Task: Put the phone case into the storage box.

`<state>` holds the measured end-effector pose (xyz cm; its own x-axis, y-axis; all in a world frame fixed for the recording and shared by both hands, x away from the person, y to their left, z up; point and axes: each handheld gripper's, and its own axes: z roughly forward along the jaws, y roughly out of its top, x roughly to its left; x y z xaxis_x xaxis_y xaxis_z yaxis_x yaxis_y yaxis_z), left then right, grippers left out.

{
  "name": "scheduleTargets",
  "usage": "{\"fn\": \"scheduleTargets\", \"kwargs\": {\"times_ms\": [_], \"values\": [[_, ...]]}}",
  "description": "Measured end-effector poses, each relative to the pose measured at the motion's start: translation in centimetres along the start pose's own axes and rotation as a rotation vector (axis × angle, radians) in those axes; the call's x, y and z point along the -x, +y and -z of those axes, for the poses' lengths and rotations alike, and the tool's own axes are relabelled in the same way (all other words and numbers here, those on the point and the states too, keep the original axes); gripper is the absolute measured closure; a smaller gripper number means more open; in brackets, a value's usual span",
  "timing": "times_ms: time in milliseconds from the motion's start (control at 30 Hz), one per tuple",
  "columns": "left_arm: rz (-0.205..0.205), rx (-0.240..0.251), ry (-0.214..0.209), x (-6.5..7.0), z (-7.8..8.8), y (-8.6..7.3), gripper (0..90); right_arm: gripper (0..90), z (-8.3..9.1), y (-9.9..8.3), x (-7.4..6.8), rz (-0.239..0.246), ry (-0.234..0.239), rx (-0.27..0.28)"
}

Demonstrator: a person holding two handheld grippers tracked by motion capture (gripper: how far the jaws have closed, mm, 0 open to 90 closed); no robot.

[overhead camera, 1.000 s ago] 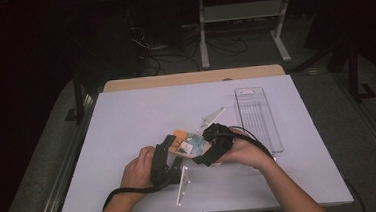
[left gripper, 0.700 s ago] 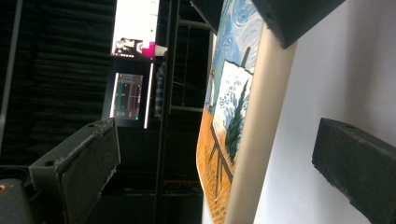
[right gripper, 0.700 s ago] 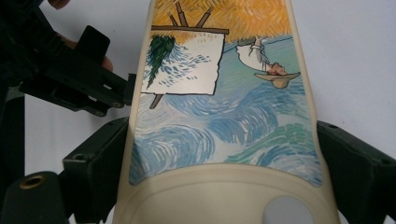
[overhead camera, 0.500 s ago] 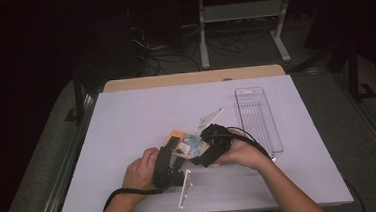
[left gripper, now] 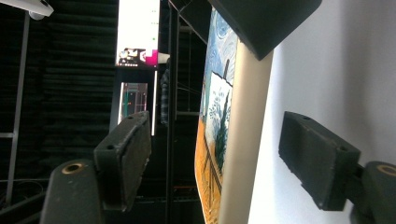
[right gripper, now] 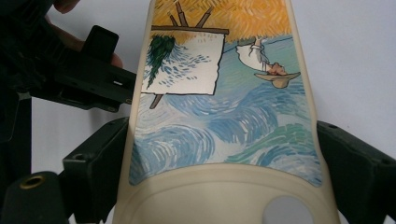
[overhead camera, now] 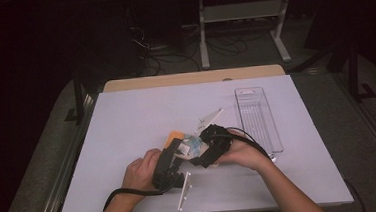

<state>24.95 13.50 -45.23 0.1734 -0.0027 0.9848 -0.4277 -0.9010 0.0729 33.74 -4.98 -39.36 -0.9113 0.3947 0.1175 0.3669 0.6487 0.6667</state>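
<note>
Between both grippers, wordless painted phone case (right gripper: 224, 107)

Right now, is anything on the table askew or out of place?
Nothing looks spilled or damaged. The painted phone case is tipped on edge between both grippers, off the table. Two clear strips lie loose at odd angles, outside the clear tray.

Both tongs are matte black. The left tongs (left gripper: 215, 172) have thick block-shaped jaws with rough pads, small screw holes, and a brass ring at each base. A black cable runs from the left tongs. The right tongs (right gripper: 224, 186) look the same. Both forearms are bare.
</note>
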Motion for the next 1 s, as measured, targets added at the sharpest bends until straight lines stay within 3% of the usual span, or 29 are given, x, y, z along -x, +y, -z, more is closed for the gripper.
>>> {"fn": "scheduleTargets", "kwargs": {"times_ms": [367,567,1000], "values": [[-0.015,-0.009,-0.006,0.02,-0.01,0.11,36.1,10.3,0.02,0.05,-0.01,-0.015,0.007,0.007],[-0.042,-0.003,-0.003,0.15,0.03,0.36,41.9,10.3,-0.12,0.11,-0.09,-0.014,0.006,0.002],[-0.073,0.003,-0.01,0.09,0.27,0.77,59.4,10.2,-0.11,0.06,0.1,-0.021,0.005,0.001]]}}
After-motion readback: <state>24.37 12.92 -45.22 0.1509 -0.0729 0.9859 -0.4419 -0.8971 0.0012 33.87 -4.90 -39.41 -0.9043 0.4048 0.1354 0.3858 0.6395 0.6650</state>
